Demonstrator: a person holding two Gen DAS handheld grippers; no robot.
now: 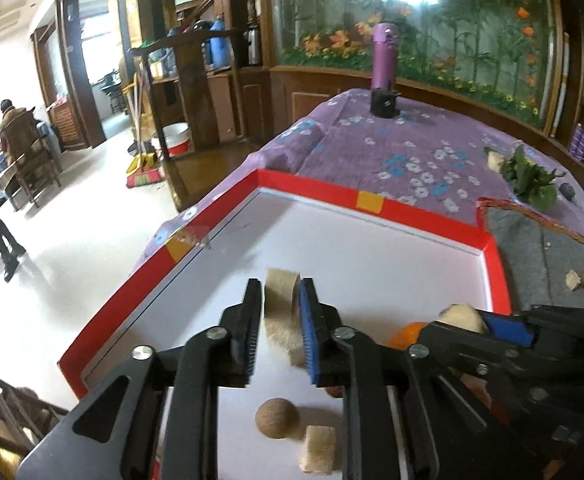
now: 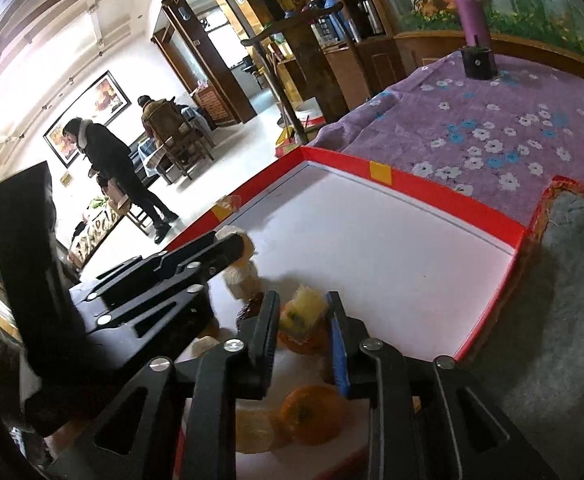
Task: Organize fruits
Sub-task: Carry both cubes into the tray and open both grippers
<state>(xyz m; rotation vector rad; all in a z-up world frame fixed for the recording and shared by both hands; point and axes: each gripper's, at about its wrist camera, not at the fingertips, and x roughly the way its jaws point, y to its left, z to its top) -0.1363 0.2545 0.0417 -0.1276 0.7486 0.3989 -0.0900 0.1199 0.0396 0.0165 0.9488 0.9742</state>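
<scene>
Left claw (image 1: 279, 312) clenched on one pale cut chunk (image 1: 279, 286), right claw (image 2: 303, 320) grasping one yellow piece (image 2: 302, 312); below left claw: one brown ball (image 1: 276, 417), one pale cube (image 1: 319, 453).

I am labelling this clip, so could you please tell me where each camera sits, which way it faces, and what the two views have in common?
Left wrist: sits on the left gripper, looking forward along its fingers, shut on a pale fruit chunk over the red-rimmed tray; the right gripper enters from the right.
Right wrist: sits on the right gripper, shut on a yellow fruit piece; the left gripper shows at left.
Shared: tray, purple floral cloth, purple bottle.
</scene>
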